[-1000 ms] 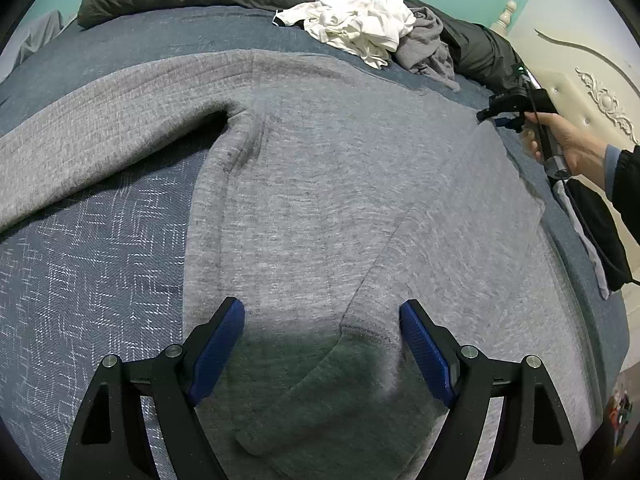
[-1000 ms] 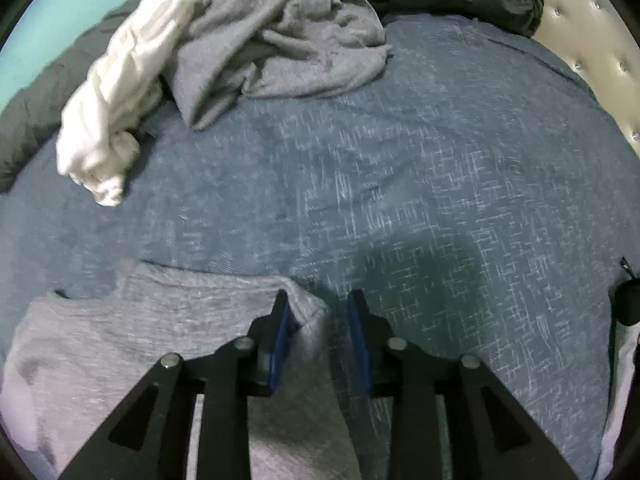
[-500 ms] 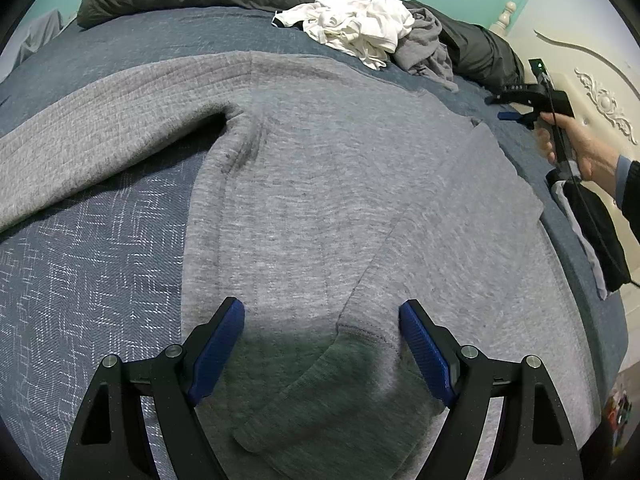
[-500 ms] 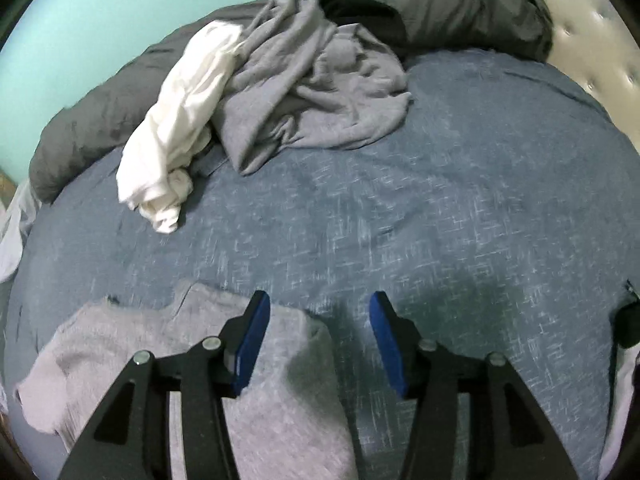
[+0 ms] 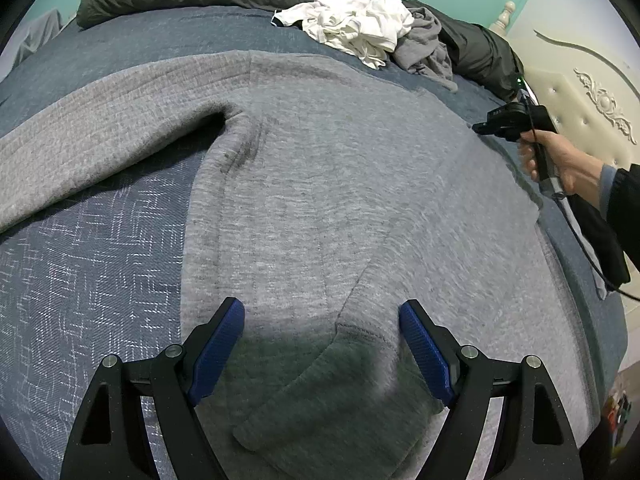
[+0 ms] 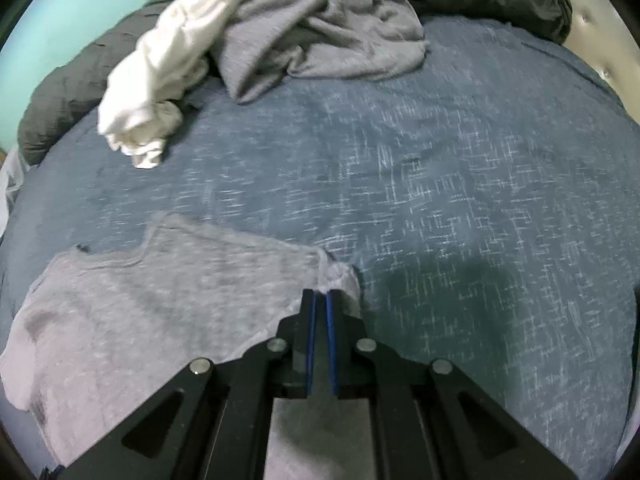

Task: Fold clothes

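Right wrist view: the grey sweatshirt [image 6: 168, 292] is being gripped at its far corner, where the jaws of the right gripper [image 6: 321, 300] are now pressed together on a bunch of cloth; half a second ago they were standing apart over that same corner. The pinch is being taken as the start of a fold, with the corner probably about to be lifted and carried over the body. The sweatshirt is lying spread on the blue bed cover [image 6: 460, 184], one sleeve already folded across its front. Nearer than that sleeve, the left gripper [image 5: 322, 344] is being held with its jaws wide apart, clamping nothing. Beyond the sweatshirt, a white garment [image 6: 160, 68] and a crumpled grey garment [image 6: 320, 28] are lying heaped.
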A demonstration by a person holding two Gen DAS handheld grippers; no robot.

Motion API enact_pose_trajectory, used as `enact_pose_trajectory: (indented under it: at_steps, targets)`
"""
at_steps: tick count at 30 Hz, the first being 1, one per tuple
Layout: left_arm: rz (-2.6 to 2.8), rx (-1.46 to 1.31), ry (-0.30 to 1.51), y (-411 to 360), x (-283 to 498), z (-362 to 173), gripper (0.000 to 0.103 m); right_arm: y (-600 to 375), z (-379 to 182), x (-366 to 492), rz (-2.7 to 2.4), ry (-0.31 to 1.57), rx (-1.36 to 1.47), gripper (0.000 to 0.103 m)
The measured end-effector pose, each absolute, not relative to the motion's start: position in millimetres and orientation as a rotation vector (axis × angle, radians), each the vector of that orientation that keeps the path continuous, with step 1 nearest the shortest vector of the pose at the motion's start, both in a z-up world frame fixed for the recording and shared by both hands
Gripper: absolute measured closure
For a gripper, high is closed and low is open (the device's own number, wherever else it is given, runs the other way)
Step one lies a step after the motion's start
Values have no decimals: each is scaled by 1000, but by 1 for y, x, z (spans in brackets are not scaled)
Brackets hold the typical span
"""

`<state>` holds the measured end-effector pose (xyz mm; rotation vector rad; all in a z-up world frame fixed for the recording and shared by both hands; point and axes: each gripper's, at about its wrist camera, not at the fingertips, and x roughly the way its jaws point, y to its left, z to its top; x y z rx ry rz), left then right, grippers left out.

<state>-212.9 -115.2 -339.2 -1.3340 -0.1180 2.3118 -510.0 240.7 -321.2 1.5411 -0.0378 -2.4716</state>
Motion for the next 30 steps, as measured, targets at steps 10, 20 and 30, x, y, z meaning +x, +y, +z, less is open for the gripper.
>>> enact_pose_trajectory:
  at_steps: [10,20,30]
  targets:
    - [2311,-1324,-160,-120,-213,-335,19,269,-270,-455,-2541,-195,1330,98]
    - [2329,-1284,-245,-144,-201,-314,19,255,-268,-281,-2331,-276,1279,98]
    - [2419,-1282,-246,-201,-163,-304,19,245,-291,-176,-2250,-475,1265,97]
